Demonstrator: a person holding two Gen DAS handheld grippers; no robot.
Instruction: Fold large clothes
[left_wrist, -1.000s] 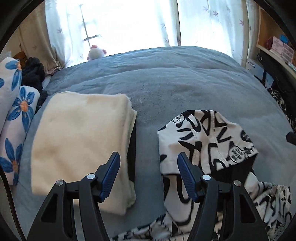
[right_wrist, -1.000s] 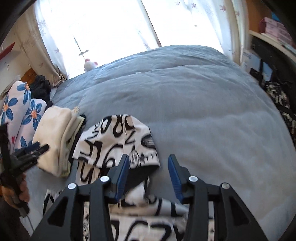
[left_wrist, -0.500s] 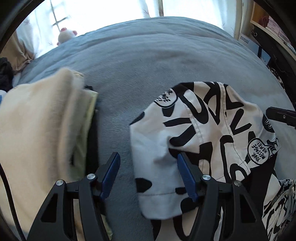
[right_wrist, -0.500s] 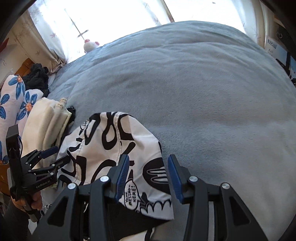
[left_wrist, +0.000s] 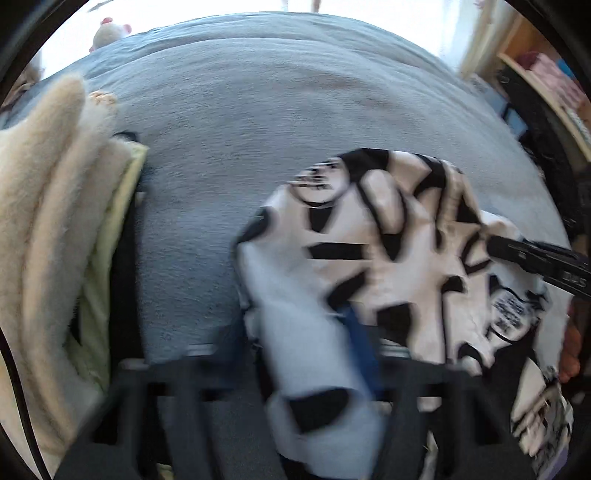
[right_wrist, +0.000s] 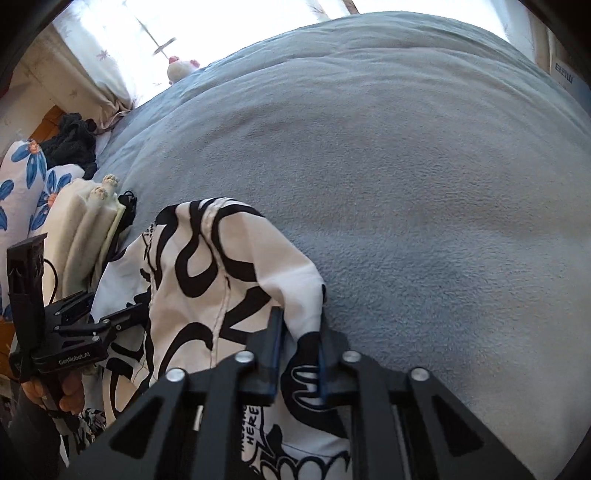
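Note:
A white garment with bold black lettering (left_wrist: 399, 236) lies on the grey bed cover (left_wrist: 280, 110); it also shows in the right wrist view (right_wrist: 207, 280). My left gripper (left_wrist: 310, 354) is blurred and its fingers are closed on the garment's near left edge. My right gripper (right_wrist: 299, 354) is shut on the garment's right corner, with cloth pinched between the blue pads. The left gripper also shows in the right wrist view (right_wrist: 122, 317), at the garment's left edge. The right gripper's finger (left_wrist: 532, 254) reaches in from the right in the left wrist view.
A folded cream fleece stack (left_wrist: 48, 229) lies left of the garment. Blue-flowered pillows (right_wrist: 26, 184) and a dark bundle (right_wrist: 74, 144) sit at the far left. A plush toy (right_wrist: 181, 68) rests by the curtained window. Shelves (left_wrist: 554, 85) stand at the right.
Both grippers moved forward and down onto the garment and closed on it: the left on its left edge, the right on its right corner. The cloth now bunches up between the fingers.

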